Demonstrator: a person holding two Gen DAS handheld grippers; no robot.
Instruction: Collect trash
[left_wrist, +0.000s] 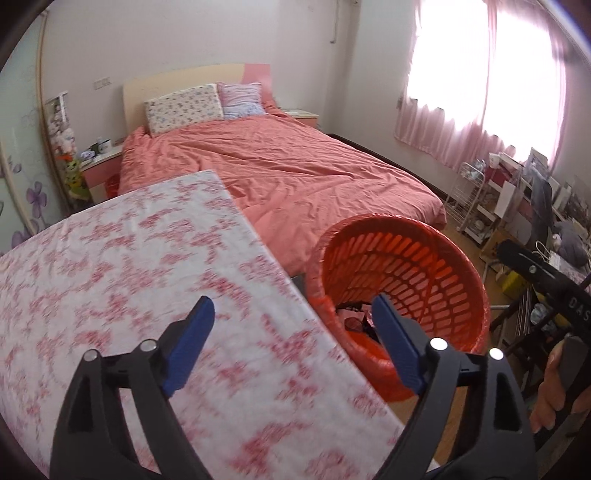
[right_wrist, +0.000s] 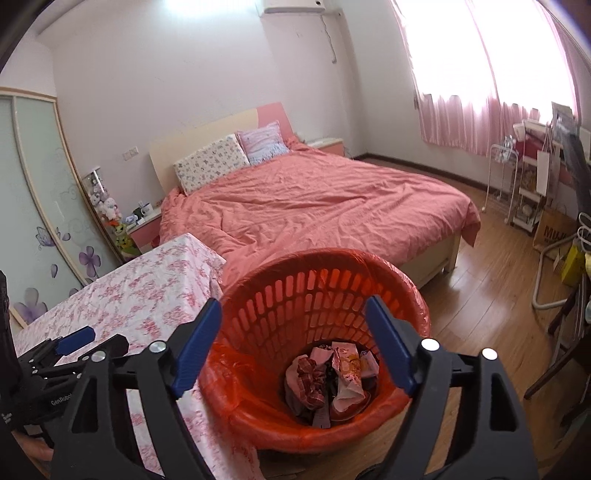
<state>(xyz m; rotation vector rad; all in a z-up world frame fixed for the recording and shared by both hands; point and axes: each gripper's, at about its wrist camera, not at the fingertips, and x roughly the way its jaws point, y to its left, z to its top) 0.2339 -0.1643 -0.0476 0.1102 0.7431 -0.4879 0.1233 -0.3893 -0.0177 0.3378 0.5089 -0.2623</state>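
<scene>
An orange slatted waste basket (left_wrist: 413, 258) lined with a red bag stands on the floor against the table's edge. Inside it lie crumpled wrappers and paper scraps (right_wrist: 332, 376), partly seen as trash (left_wrist: 354, 317) in the left wrist view. My left gripper (left_wrist: 291, 310) is open above the table's corner next to the basket, with nothing between its blue pads. My right gripper (right_wrist: 293, 308) is open over the basket (right_wrist: 332, 254), also empty. The left gripper (right_wrist: 74, 343) also shows low at the left edge of the right wrist view.
A table with a pink floral cloth (left_wrist: 129, 277) lies left of the basket. Behind it is a bed with a coral cover (right_wrist: 314, 199). A white rack and cluttered shelves (right_wrist: 528, 184) line the right wall, with wooden floor (right_wrist: 491, 288) between. A hand (left_wrist: 550, 387) holds the right gripper.
</scene>
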